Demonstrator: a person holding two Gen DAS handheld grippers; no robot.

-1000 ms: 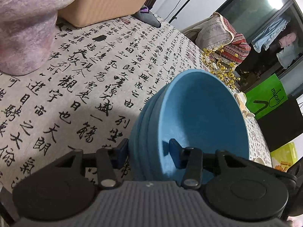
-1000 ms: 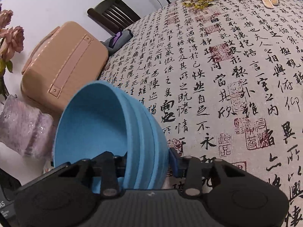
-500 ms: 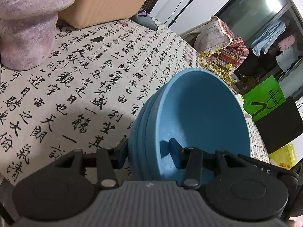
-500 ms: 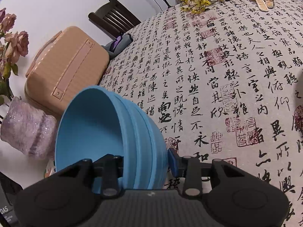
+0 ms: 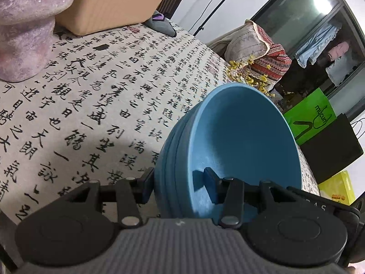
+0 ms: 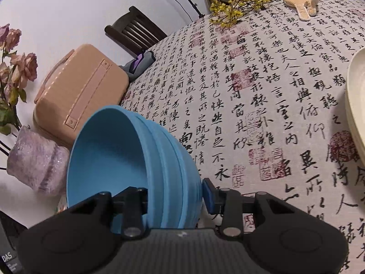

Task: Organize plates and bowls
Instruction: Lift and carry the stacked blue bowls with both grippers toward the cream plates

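Both tools carry one stack of blue bowls above the tabletop.

The left tool (image 5: 178,183) and the right tool (image 6: 175,195) are each part closed on opposite rims of the blue bowls (image 5: 239,150), one finger inside and one outside. The cream plates (image 6: 357,105) lie to the right, nearer the right tool; only the right view shows them, probably a stack.

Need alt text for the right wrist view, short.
The right gripper clamps the rim of a stack of blue bowls tilted above a calligraphy-print tablecloth. Behind sit a tan case and pink vase.
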